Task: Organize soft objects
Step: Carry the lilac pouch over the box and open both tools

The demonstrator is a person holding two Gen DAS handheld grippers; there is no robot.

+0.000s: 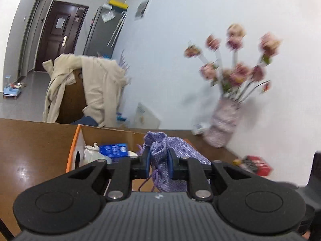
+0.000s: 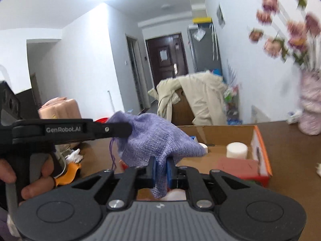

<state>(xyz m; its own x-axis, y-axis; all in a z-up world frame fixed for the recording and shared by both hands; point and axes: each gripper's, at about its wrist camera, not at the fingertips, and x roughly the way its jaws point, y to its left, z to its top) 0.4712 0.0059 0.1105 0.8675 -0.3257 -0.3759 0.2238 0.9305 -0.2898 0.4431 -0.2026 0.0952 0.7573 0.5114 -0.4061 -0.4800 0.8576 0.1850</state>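
A purple woven drawstring pouch (image 1: 170, 156) hangs in the air between both grippers, above a brown table. My left gripper (image 1: 159, 161) is shut on one edge of the pouch, with its blue pads pinching the gathered cloth. In the right wrist view the same pouch (image 2: 152, 138) spreads out, and my right gripper (image 2: 161, 170) is shut on its lower corner. The left gripper (image 2: 120, 129) comes in from the left there, gripping the pouch's far end, held by a person's hand (image 2: 30, 180). A thin purple cord (image 2: 112, 154) dangles from the pouch.
An open cardboard box (image 2: 258, 140) with an orange end stands on the brown table (image 2: 291, 160) below the pouch, holding white rolls, a red item and blue packs. A vase of pink flowers (image 1: 224, 124) stands by the wall. A red packet (image 1: 256, 164) lies nearby.
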